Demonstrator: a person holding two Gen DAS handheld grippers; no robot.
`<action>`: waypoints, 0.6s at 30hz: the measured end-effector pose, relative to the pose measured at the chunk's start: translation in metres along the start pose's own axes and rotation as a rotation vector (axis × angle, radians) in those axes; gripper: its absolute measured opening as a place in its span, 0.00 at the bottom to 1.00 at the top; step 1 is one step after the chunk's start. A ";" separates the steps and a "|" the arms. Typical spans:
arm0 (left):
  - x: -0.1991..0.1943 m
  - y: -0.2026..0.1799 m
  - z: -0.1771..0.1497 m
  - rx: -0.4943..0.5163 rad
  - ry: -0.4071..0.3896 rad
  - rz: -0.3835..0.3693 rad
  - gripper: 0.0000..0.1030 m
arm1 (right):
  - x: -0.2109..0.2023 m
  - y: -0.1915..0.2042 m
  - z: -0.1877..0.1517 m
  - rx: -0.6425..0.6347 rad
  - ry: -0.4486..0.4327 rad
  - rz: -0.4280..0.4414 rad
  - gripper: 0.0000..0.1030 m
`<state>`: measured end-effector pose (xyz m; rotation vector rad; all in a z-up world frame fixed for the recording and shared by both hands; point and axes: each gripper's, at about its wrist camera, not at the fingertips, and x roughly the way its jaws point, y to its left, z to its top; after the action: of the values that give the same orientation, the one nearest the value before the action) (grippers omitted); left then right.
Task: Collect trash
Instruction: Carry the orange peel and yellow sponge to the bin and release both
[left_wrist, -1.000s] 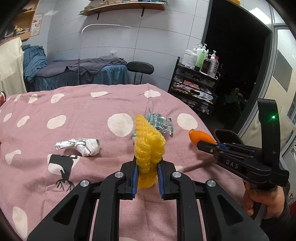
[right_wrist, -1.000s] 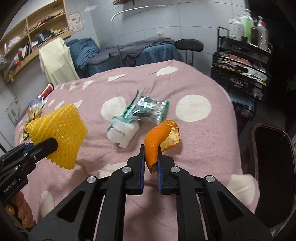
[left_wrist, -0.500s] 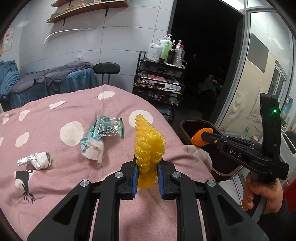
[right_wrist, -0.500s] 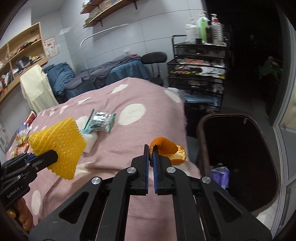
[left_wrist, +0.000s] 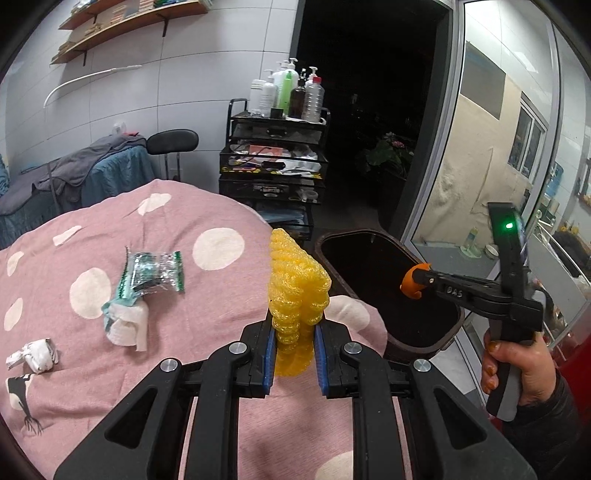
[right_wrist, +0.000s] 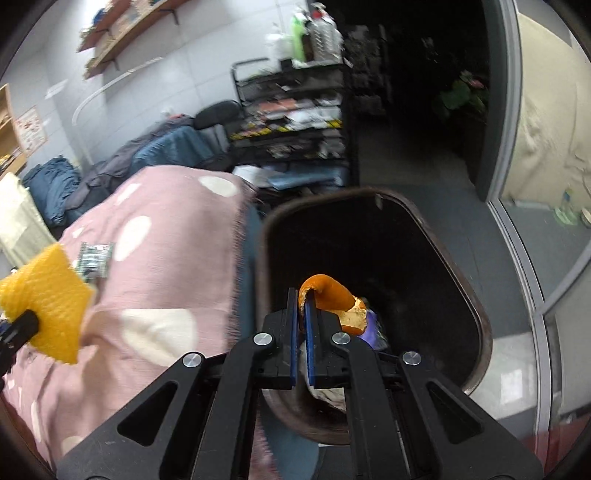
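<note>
My left gripper (left_wrist: 294, 330) is shut on a yellow foam fruit net (left_wrist: 297, 291), held over the edge of the pink spotted bed (left_wrist: 110, 221). My right gripper (right_wrist: 303, 295) is shut on a curled orange peel (right_wrist: 328, 295) and hangs above the open dark trash bin (right_wrist: 476, 306); from the left wrist view that peel (left_wrist: 412, 282) sits over the bin (left_wrist: 456, 328). On the bed lie a green-and-silver wrapper (left_wrist: 155, 271), a white tissue (left_wrist: 127, 326) and a crumpled white paper (left_wrist: 35, 354). Purple trash (right_wrist: 373, 328) shows inside the bin.
A black wire trolley (left_wrist: 273, 162) with bottles on top stands behind the bed's corner. A dark doorway and a glass door frame (left_wrist: 454, 147) lie to the right. A second bed with blue-grey covers (left_wrist: 74, 181) and a black stool (left_wrist: 173, 140) are at the back.
Both grippers swung right, from over the bed toward the bin. The orange peel now hangs above the bin's opening; the yellow net has reached the bed's edge. Both grips are kept.
</note>
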<state>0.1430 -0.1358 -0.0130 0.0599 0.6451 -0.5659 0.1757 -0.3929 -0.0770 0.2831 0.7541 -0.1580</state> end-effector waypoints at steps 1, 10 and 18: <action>0.002 -0.003 0.001 0.004 0.003 -0.004 0.17 | 0.005 -0.003 0.000 0.005 0.011 -0.009 0.05; 0.015 -0.020 0.005 0.044 0.024 -0.031 0.17 | 0.051 -0.028 -0.011 0.082 0.133 -0.077 0.06; 0.028 -0.031 0.009 0.067 0.051 -0.062 0.17 | 0.052 -0.033 -0.019 0.088 0.098 -0.123 0.73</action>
<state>0.1504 -0.1774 -0.0189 0.1174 0.6795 -0.6479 0.1930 -0.4203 -0.1328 0.3302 0.8635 -0.2963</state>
